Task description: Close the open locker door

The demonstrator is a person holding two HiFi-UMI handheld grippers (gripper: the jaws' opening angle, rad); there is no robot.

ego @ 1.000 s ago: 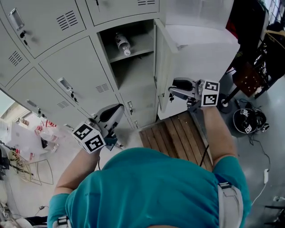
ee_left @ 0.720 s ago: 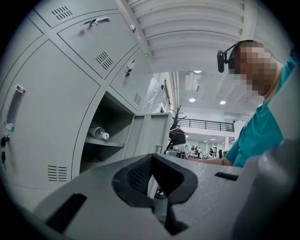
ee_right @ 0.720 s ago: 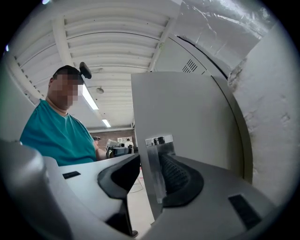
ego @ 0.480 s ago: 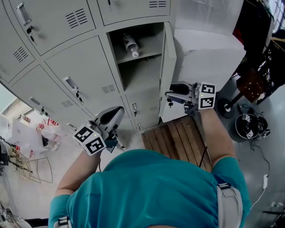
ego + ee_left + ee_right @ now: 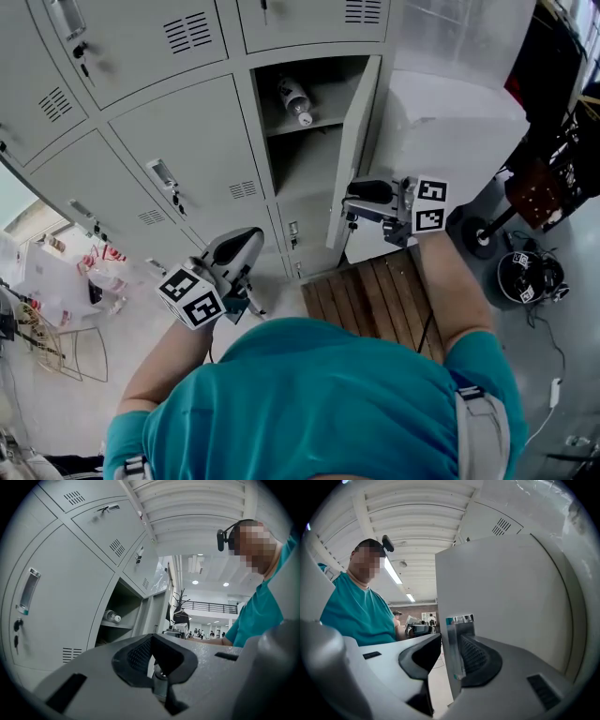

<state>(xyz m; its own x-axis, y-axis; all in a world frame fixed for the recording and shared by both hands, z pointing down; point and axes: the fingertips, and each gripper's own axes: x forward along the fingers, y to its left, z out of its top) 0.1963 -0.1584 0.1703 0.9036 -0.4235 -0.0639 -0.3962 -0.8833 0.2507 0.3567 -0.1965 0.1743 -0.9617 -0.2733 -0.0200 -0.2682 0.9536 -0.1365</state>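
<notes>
- My right gripper straddles the free edge of the locker door. Its jaws have just been closing but are not clamped yet.
- The door stands half-open beside its compartment.
- My left gripper is clenched and empty, well apart from the door.

A grey metal shelf is seen inside the open grey locker compartment, and a clear plastic bottle with a white cap is laid on its side on it. Below that compartment, a brown slatted wooden pallet is laid on the grey floor.
</notes>
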